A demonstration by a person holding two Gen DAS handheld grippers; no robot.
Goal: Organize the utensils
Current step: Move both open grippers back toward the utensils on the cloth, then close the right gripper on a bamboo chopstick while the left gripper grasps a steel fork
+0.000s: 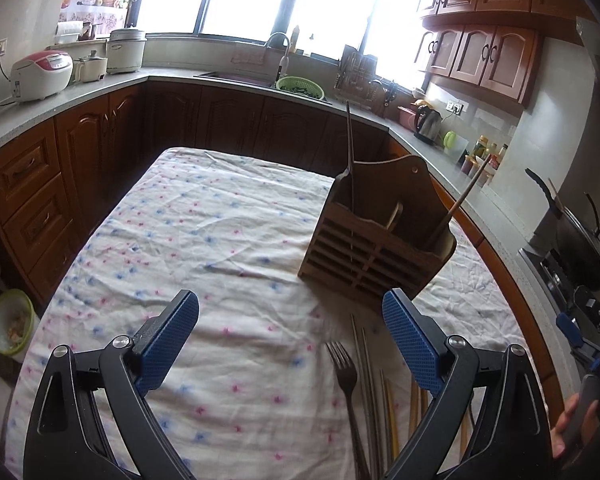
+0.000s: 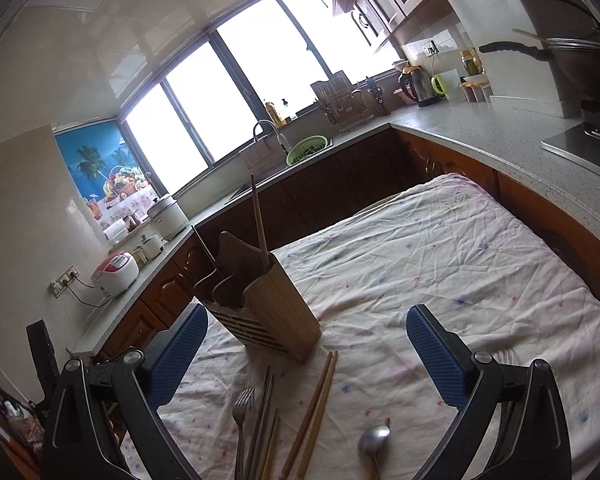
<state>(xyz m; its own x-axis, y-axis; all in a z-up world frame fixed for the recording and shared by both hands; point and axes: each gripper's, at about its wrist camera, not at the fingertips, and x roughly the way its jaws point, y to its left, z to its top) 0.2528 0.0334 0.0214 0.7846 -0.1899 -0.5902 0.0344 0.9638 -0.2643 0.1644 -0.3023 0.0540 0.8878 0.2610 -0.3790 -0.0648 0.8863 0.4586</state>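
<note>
A slatted wooden utensil holder (image 1: 374,240) (image 2: 260,304) stands on the cloth-covered table (image 1: 204,240) with a dark chopstick (image 1: 349,148) and a wooden stick (image 1: 460,204) (image 2: 259,220) upright in it. In front of it lie a metal fork (image 1: 346,376) (image 2: 242,408), metal chopsticks (image 1: 366,380) (image 2: 262,412), wooden chopsticks (image 2: 316,408) and a steel spoon (image 2: 374,440). My left gripper (image 1: 290,336) hovers open over the cloth, left of the fork, nothing between its blue pads. My right gripper (image 2: 306,354) is open above the wooden chopsticks.
Dark wood cabinets and a grey countertop (image 1: 84,92) wrap around the table. On the counter sit a rice cooker (image 1: 42,74), a green colander (image 1: 300,88) by the sink, and a kettle (image 1: 428,122). A wok (image 1: 576,240) sits on the stove at right. A hand (image 1: 572,420) shows at the right edge.
</note>
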